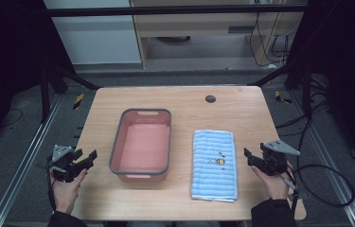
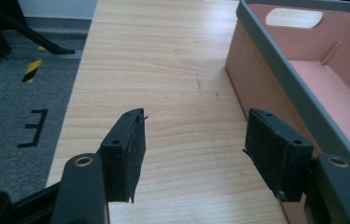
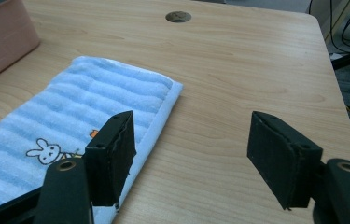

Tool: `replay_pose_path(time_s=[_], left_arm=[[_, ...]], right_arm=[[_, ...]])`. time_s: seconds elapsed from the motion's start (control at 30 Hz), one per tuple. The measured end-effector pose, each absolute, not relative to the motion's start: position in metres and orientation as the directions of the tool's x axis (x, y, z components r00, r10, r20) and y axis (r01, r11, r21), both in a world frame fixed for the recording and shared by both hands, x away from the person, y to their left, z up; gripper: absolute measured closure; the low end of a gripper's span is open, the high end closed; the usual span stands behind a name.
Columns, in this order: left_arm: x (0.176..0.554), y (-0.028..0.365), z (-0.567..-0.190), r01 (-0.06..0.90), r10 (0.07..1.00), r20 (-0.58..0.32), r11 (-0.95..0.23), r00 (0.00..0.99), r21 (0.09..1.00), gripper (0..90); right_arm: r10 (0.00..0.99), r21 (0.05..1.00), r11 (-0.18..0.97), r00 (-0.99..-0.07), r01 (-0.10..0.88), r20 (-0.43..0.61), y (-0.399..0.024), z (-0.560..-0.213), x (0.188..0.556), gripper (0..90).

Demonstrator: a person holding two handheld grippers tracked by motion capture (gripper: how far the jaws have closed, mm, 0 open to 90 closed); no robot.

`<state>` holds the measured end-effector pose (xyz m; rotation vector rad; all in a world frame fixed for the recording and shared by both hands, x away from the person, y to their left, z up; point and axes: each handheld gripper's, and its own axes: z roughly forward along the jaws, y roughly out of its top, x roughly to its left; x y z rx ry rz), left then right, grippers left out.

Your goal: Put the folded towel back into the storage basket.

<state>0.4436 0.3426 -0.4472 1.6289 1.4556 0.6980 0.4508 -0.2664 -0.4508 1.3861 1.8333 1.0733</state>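
Note:
A pink tub with a grey rim [image 1: 168, 142] stands in the middle of the wooden table. To its right lies a folded blue striped towel [image 1: 214, 165] with a small rabbit print. My left gripper [image 1: 90, 156] hovers open at the table's left edge, just left of the tub [image 2: 303, 93], nothing between its jaws. My right gripper [image 1: 247, 156] hovers open just right of the towel [image 3: 70, 126], also holding nothing. In the left gripper view my left gripper [image 2: 193, 140] points along bare wood; in the right gripper view my right gripper [image 3: 189, 140] points past the towel's far corner.
A round dark grommet [image 1: 210, 99] sits in the table near its far edge, also seen as a grommet [image 3: 178, 17] ahead of the right gripper. Black frame struts and cables surround the table. Bare wood lies behind the towel and left of the tub.

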Motion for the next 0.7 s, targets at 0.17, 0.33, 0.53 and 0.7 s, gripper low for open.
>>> replay_pose_path(time_s=[0.17, 0.33, 0.53, 0.7], left_arm=[[0.441, 0.337, -0.441, 0.501, 0.977, -0.104, -0.003, 0.185, 0.865, 33.8], [0.438, 0.335, -0.432, 0.47, 0.975, -0.105, 0.0, 0.197, 0.883, 31.8], [0.435, 0.331, -0.424, 0.451, 0.971, -0.105, -0.004, 0.217, 0.893, 31.1], [0.431, 0.33, -0.415, 0.43, 0.965, -0.114, 0.002, 0.234, 0.903, 30.7]], right_arm=[[0.957, 0.874, 0.133, -0.29, 0.467, 0.01, -0.265, -0.444, 0.45, 30.7], [0.955, 0.879, 0.133, -0.296, 0.458, 0.01, -0.266, -0.441, 0.45, 30.4], [0.953, 0.884, 0.129, -0.302, 0.449, 0.014, -0.265, -0.437, 0.449, 30.0], [0.95, 0.887, 0.129, -0.312, 0.444, 0.017, -0.263, -0.434, 0.449, 28.8]])
